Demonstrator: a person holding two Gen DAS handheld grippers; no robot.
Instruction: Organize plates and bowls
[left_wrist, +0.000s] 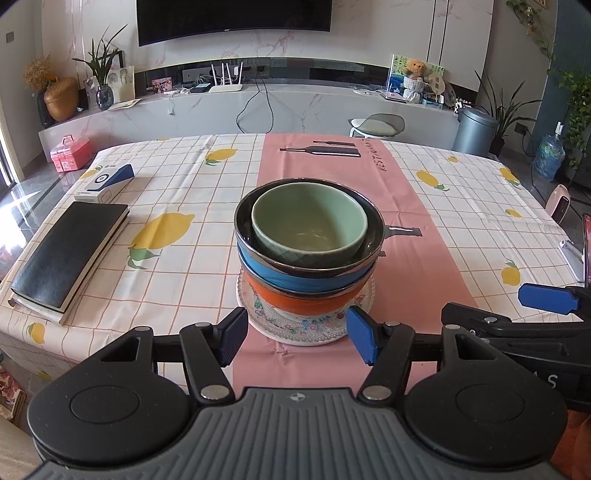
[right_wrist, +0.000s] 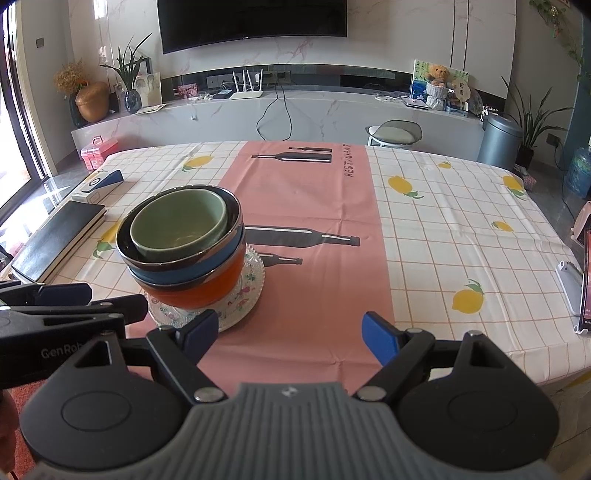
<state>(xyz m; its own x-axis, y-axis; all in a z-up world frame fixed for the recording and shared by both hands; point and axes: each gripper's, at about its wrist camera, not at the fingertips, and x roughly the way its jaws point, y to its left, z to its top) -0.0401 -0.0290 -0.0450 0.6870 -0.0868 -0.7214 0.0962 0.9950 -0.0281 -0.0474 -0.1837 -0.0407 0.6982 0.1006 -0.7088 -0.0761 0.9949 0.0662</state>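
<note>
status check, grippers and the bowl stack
Left gripper open, empty. Right gripper open, empty. Bowl stack nested on patterned plate, untouched. Nothing blocking.

A black notebook (left_wrist: 70, 254) and a small white-and-blue box (left_wrist: 107, 182) are lying on the bench's (left_wrist: 177, 258) left side; a phone (right_wrist: 584, 280) is standing at its right edge.

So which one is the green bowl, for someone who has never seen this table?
Find the pink strip running down the middle of the lemon-print tablecloth; a stack of dishes stands on it on a patterned plate. The green bowl is at the very top, nested inside a dark-lined blue bowl above an orange bowl: the smallest, the only pale green one.
</note>
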